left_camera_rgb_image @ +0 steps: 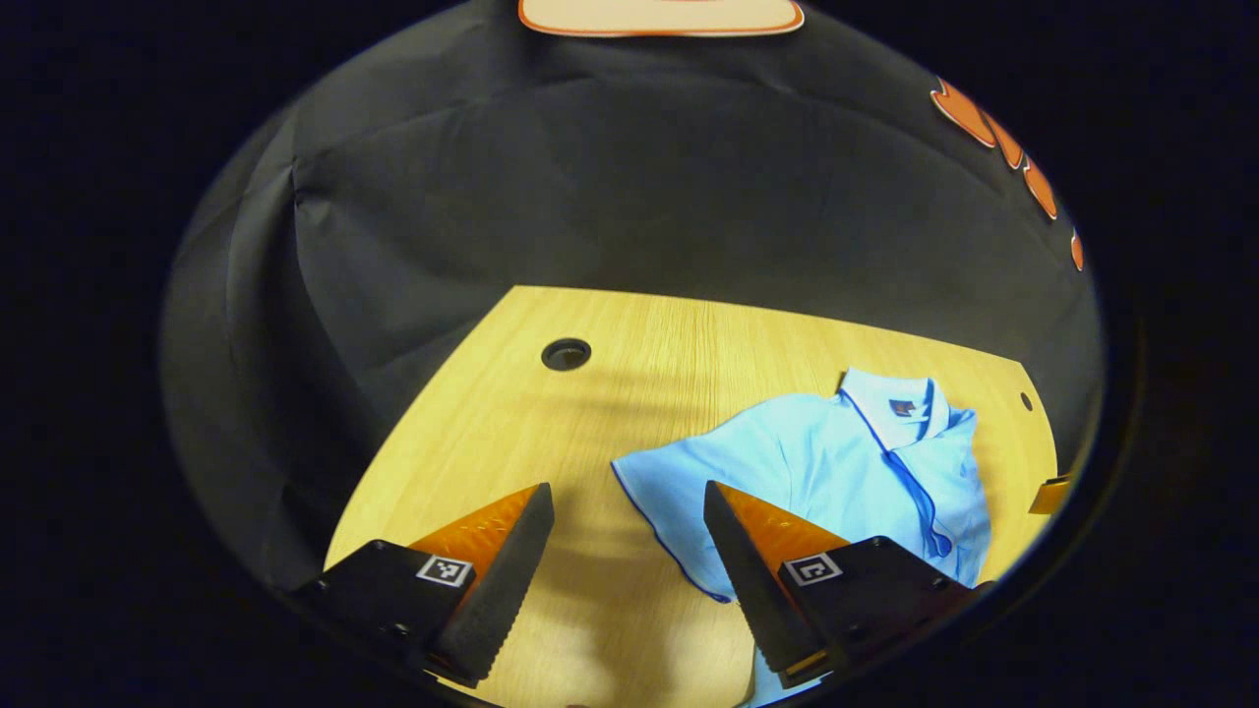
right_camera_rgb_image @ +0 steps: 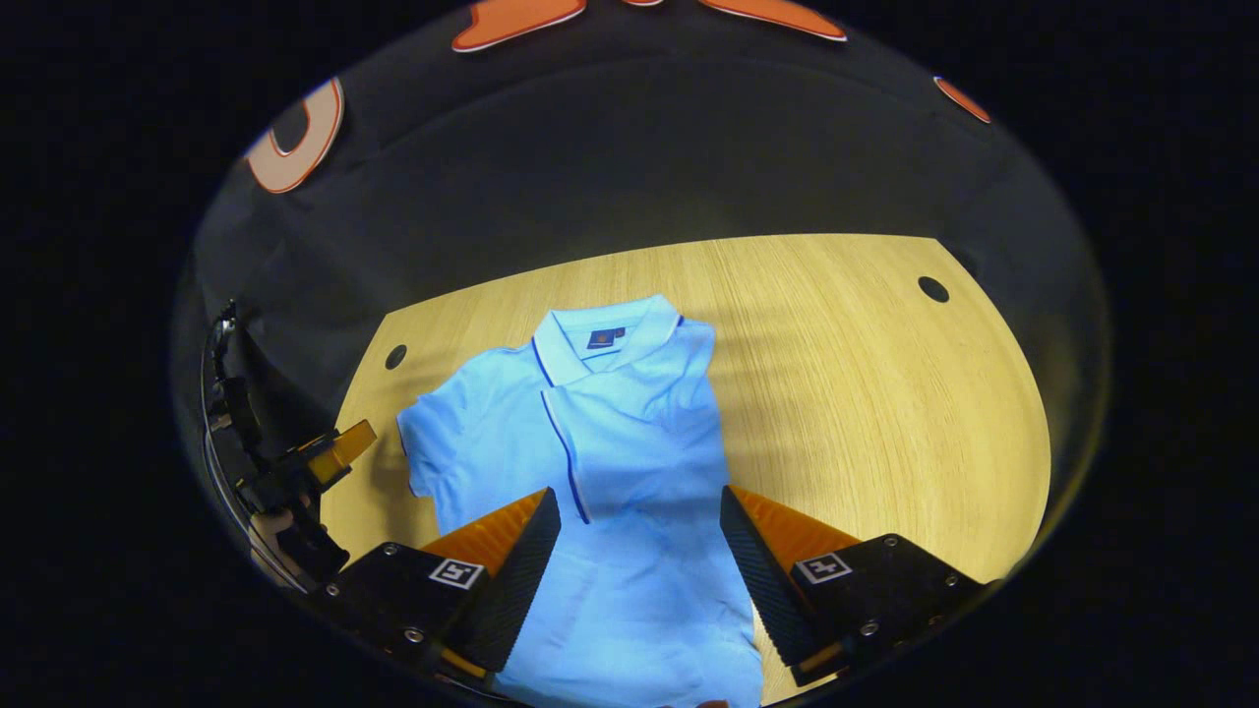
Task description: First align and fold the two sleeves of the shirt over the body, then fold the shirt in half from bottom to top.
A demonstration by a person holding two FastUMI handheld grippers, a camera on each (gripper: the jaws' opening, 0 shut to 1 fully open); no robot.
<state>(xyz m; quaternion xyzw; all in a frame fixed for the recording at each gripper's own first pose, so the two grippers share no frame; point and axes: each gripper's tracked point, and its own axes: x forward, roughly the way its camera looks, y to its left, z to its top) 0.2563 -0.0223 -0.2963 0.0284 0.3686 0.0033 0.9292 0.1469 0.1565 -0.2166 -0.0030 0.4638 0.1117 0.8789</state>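
Wood table [right_camera_rgb_image: 866, 374] is carrying the blue shirt [right_camera_rgb_image: 600, 442], lying collar-up with one sleeve [right_camera_rgb_image: 649, 423] folded over the body and the other sleeve [left_camera_rgb_image: 689, 472] lying spread. Left gripper [left_camera_rgb_image: 629, 531] and right gripper [right_camera_rgb_image: 639, 536] are hovering released. Pinching carelessly risks dragging the folded sleeve askew. Hem is lying cut off.

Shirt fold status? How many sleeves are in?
One sleeve is folded over the shirt; the other sleeve lies spread on the table. Left gripper and right gripper are open, holding nothing. Left: that sleeve, then the bottom-to-top fold.
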